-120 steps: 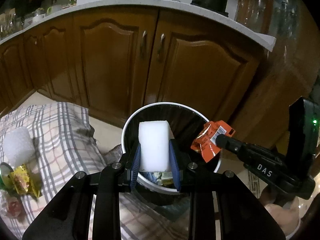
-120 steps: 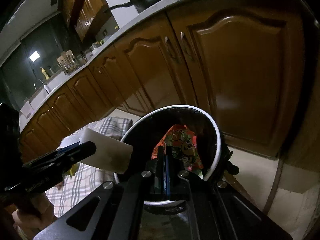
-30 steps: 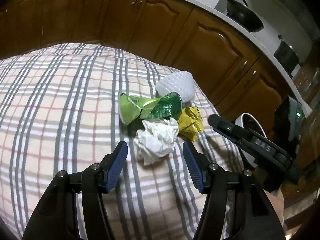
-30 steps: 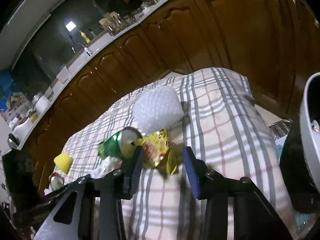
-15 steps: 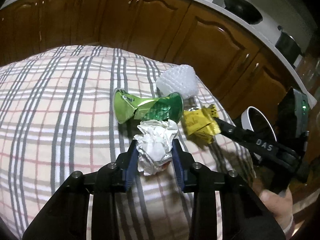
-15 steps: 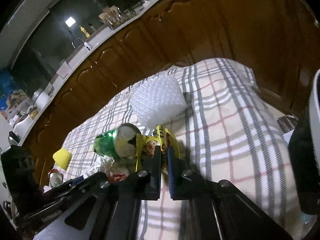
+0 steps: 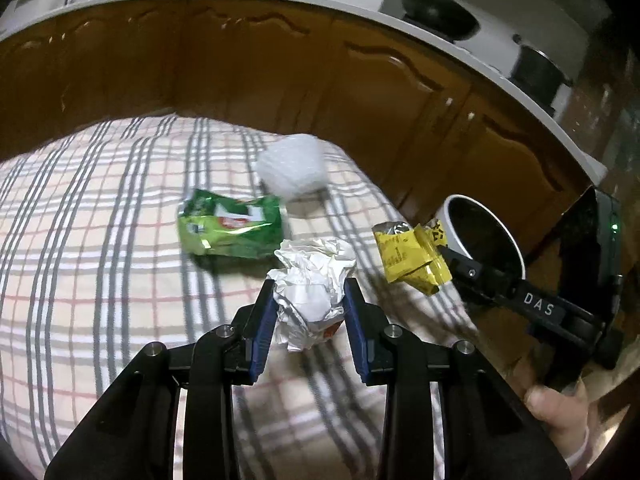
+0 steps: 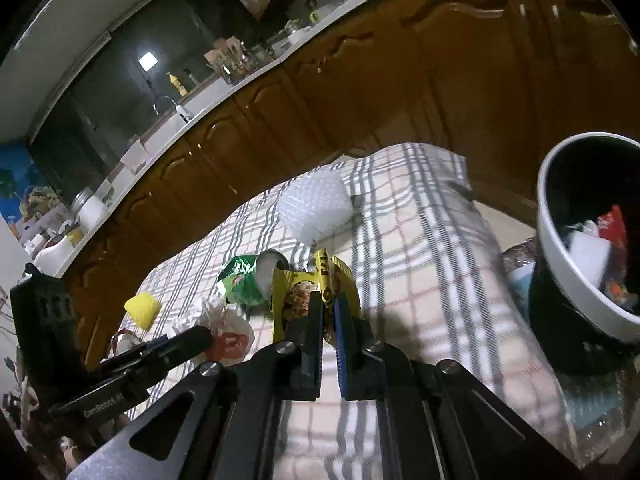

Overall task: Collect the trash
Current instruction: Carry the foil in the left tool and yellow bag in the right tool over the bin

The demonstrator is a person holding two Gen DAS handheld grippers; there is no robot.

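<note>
My left gripper (image 7: pixel 310 290) is shut on a crumpled white paper ball (image 7: pixel 314 280) and holds it above the plaid cloth (image 7: pixel 100 280). My right gripper (image 8: pixel 327 300) is shut on a yellow snack wrapper (image 8: pixel 308 288), lifted off the cloth; the wrapper also shows in the left wrist view (image 7: pixel 412 258). A crushed green can (image 7: pixel 232 226) and a white bubble-wrap wad (image 7: pixel 292 168) lie on the cloth behind. The white-rimmed black trash bin (image 8: pixel 588 248) stands to the right, holding trash; it also shows in the left wrist view (image 7: pixel 486 232).
Brown kitchen cabinets (image 7: pixel 280 80) run behind the cloth under a white counter. A yellow sponge (image 8: pixel 142 310) and other scraps lie at the far left of the cloth. The cloth's edge drops off near the bin.
Both grippers have lifted their items off the cloth and moved toward the bin side. The green can has rolled a little.
</note>
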